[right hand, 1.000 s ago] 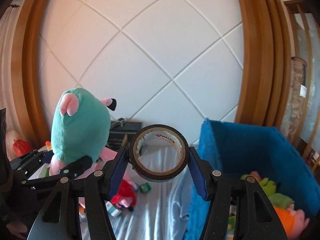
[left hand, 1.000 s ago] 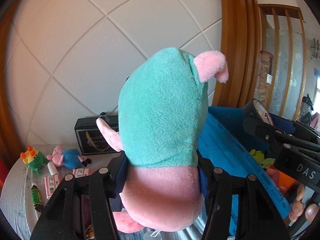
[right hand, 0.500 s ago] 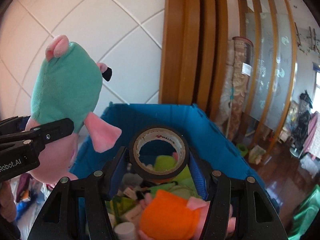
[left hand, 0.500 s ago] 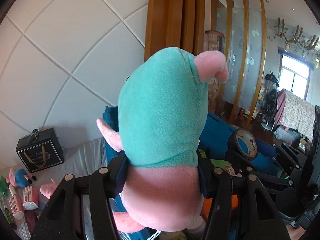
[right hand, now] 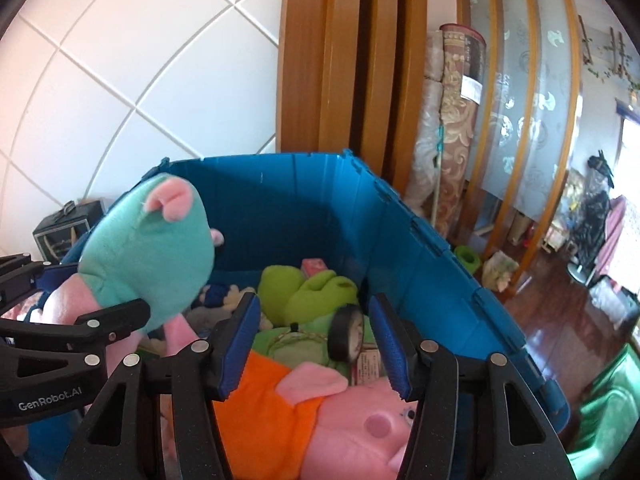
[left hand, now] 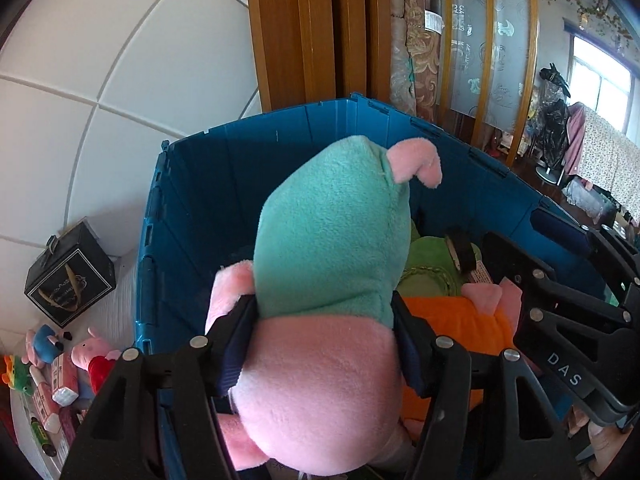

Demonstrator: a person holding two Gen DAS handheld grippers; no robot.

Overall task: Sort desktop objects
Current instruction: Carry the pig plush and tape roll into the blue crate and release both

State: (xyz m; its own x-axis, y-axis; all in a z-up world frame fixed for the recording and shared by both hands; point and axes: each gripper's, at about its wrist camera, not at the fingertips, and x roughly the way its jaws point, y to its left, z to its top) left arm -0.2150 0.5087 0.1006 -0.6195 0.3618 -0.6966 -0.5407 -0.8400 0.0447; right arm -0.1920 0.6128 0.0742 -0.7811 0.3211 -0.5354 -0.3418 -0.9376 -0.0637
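My left gripper (left hand: 324, 320) is shut on a teal and pink plush pig (left hand: 332, 248) and holds it over the open blue bin (left hand: 280, 140). The pig also shows at the left of the right wrist view (right hand: 148, 248). My right gripper (right hand: 314, 320) is open and empty above the blue bin (right hand: 400, 220). A black tape roll (right hand: 346, 334) lies on its edge among the toys in the bin; it also shows in the left wrist view (left hand: 462, 250).
The bin holds a big pink pig in orange (right hand: 320, 420) and green plush toys (right hand: 304, 292). A black box (left hand: 70, 276), small pig toys (left hand: 96, 352) and little packets (left hand: 60, 380) lie on the table left of the bin. Wooden door frame (right hand: 340, 60) behind.
Both grippers swung right and down over the bin. My right gripper opened and the tape roll dropped into the bin. The left still holds the plush pig.
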